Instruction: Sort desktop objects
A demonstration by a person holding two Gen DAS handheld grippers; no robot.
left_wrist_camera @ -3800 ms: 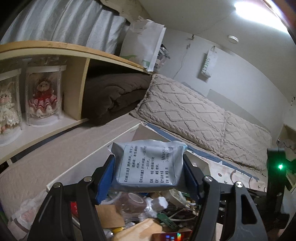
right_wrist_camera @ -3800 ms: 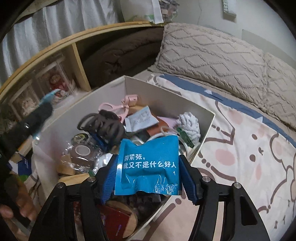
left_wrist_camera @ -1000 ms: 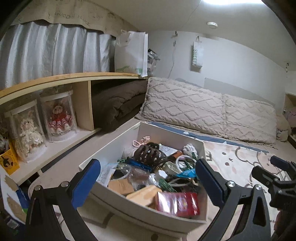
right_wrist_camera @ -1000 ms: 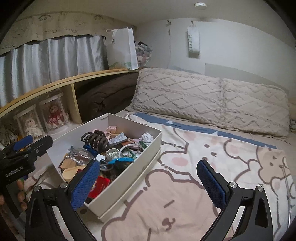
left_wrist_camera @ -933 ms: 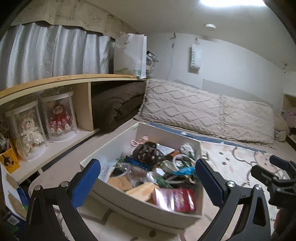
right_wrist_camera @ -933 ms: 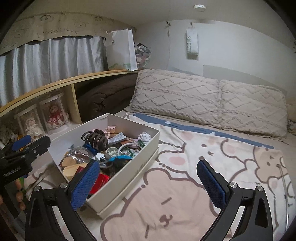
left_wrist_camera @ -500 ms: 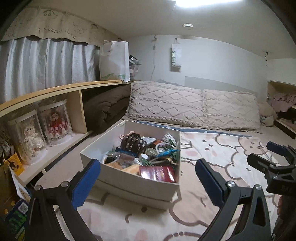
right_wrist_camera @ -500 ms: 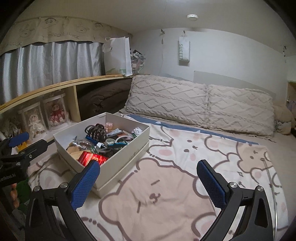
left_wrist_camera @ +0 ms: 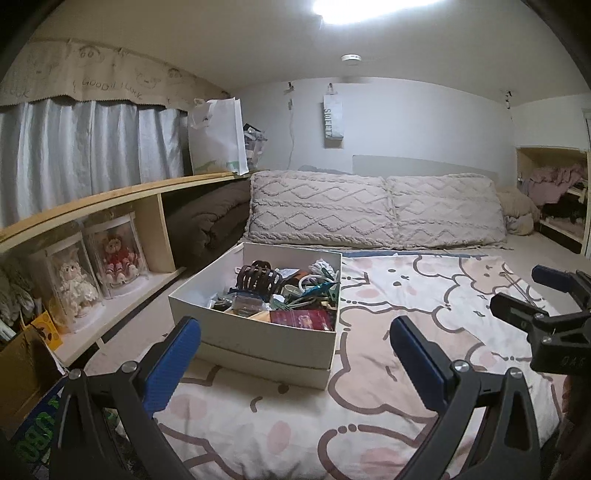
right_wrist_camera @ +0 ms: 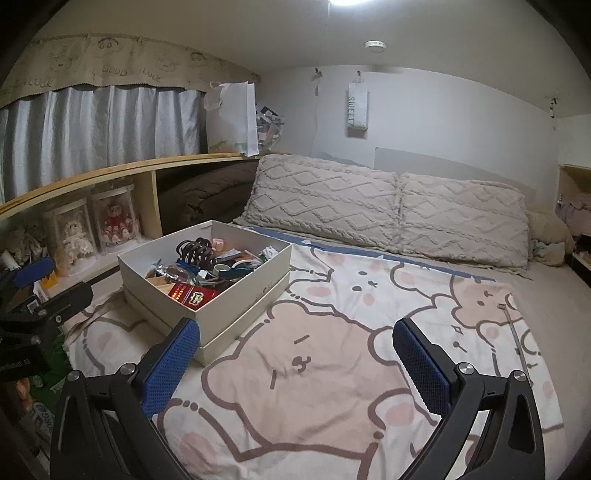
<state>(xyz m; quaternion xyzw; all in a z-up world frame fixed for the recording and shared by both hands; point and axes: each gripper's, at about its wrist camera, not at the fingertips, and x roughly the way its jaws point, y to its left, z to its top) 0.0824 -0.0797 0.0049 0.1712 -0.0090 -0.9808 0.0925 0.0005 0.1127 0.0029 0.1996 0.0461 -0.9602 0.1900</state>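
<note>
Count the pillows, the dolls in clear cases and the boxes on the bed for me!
Pillows: 2
Dolls in clear cases: 2
Boxes on the bed: 1
Total: 5

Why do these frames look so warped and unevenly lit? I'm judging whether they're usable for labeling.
Left wrist view: fisheye bends the shelf and darkens the corners; the ceiling light is blown out, yet the white box stays sharp. Right wrist view: the same curving and vignette, light clipped at the top edge, bear blanket evenly lit, and the red packet in the box glints.
</note>
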